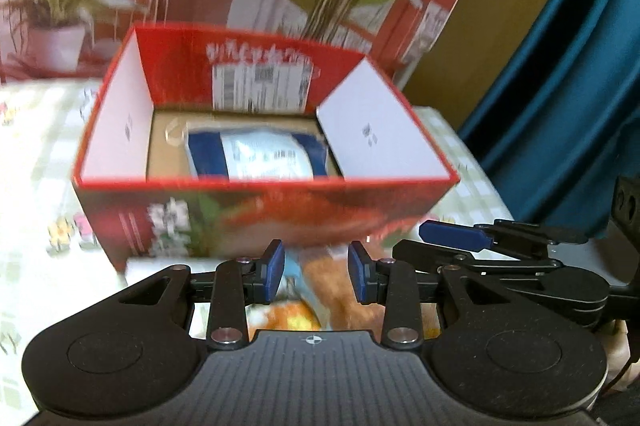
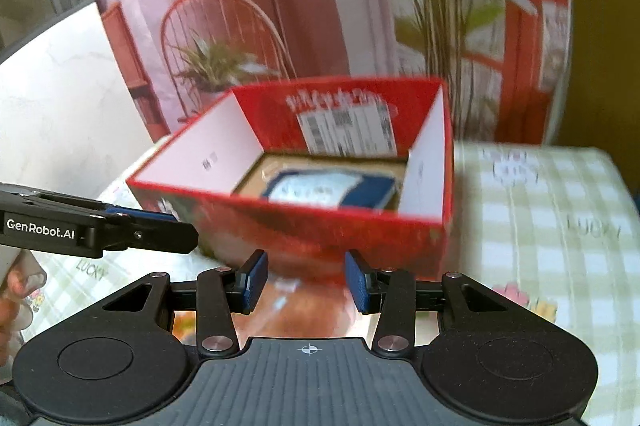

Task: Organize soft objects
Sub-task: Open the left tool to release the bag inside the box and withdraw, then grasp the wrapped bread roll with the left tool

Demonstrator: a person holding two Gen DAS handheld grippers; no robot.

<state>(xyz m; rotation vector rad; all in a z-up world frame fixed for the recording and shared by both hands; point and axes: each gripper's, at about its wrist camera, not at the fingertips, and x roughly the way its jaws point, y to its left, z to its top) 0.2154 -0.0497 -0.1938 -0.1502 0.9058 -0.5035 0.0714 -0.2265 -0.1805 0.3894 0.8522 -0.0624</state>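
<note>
A red open cardboard box (image 1: 256,202) stands on the checked tablecloth; it also shows in the right wrist view (image 2: 320,226). Inside lies a blue and white soft pack (image 1: 256,154), seen too in the right wrist view (image 2: 328,188). My left gripper (image 1: 316,272) is open just in front of the box, over an orange and light-blue snack bag (image 1: 324,286) lying on the table. My right gripper (image 2: 306,282) is open over the same bag (image 2: 296,306). Each gripper shows at the edge of the other's view: the right one (image 1: 452,238), the left one (image 2: 152,226). Both views are blurred.
A green-and-white checked tablecloth (image 2: 540,226) covers the table. Behind the box hangs a printed backdrop with a chair and potted plants (image 1: 56,10). A teal curtain (image 1: 580,66) hangs at the right. A white surface (image 2: 60,98) is at the far left.
</note>
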